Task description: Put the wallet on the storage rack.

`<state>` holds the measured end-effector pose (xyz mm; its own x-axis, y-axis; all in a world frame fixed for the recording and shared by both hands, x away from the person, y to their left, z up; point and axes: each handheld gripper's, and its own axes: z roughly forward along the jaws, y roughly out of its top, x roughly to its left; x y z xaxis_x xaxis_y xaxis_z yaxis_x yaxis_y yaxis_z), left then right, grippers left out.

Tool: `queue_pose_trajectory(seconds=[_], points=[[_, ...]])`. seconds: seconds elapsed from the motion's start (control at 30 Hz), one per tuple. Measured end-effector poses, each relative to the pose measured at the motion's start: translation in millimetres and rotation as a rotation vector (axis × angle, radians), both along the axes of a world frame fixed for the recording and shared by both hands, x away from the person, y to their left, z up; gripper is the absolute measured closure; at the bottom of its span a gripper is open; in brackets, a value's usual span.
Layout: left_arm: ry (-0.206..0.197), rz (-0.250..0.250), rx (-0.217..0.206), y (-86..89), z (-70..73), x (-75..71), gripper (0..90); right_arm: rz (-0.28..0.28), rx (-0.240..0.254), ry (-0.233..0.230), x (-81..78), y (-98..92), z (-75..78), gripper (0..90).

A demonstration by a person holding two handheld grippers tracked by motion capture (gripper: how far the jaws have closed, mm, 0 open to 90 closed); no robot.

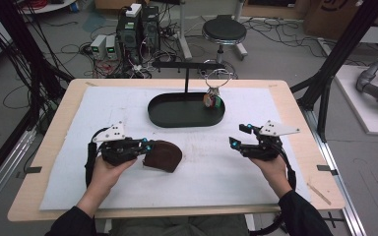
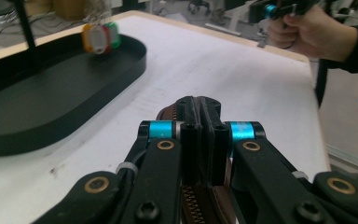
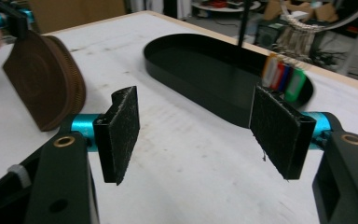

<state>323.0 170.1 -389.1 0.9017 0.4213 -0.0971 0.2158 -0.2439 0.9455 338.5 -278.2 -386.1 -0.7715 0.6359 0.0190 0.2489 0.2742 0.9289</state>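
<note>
Room: grey floor at the top of the high view, with a round stool (image 1: 224, 30), computer boxes (image 1: 138, 29) and loose cables behind the tabletop (image 1: 295, 118).
Surface: pale wooden tabletop under a white mat (image 1: 202, 172) that covers most of it.
Left tool (image 1: 145, 146): lower left of centre in the high view, lying roughly level, tips pointing toward the frame's right; jaws clenched on the edge of the brown zipped pouch (image 1: 163, 156). In the left gripper view the left tool (image 2: 199, 112) has its pads pressed together on the pouch (image 2: 168, 113), the zipper running down between the jaws.
Left hand (image 1: 103, 172): wrapped under the tool body, dark sleeve entering from the bottom edge.
Pouch: rounded, brown, just right of the left tool's tips; in the right gripper view the pouch (image 3: 44, 86) stands on edge at upper left. Whether it touches the mat I cannot tell.
Right tool (image 1: 238, 137): lower right of centre, tips pointing toward the frame's left; released, the right tool (image 3: 193, 123) showing wide-set pads with bare mat between them.
Right hand (image 1: 270, 167): gripping from behind, well apart from the pouch.
Tray: black oval tray (image 1: 177, 120) at upper centre, beyond both tools.
Stand: thin black T-stand (image 1: 187, 73) rising from the tray, a ring of coloured tags (image 1: 212, 100) hanging at its right end.
</note>
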Motion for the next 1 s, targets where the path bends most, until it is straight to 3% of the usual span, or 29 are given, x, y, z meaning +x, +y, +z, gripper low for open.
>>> queue_pose_trajectory(seconds=[0.13, 0.5, 0.9, 1.0], points=[[-0.025, -0.034, -0.014, -8.4, 2.7, -3.4, 86.9, 0.060, 0.005, 0.017, -0.3, 11.0, -1.1, 32.9], [-0.084, -0.110, -0.073, -28.6, 12.0, -13.6, 86.9, 0.313, -0.041, 0.098, -5.2, 52.6, -10.3, 30.3], [-0.140, -0.182, -0.109, -53.5, 21.9, -23.5, 87.0, 0.429, -0.024, 0.160, -6.9, 69.4, -15.2, 28.6], [-0.144, -0.190, -0.114, -57.3, 22.3, -23.7, 86.9, 0.458, -0.009, 0.198, -7.2, 71.5, -16.2, 29.4]])
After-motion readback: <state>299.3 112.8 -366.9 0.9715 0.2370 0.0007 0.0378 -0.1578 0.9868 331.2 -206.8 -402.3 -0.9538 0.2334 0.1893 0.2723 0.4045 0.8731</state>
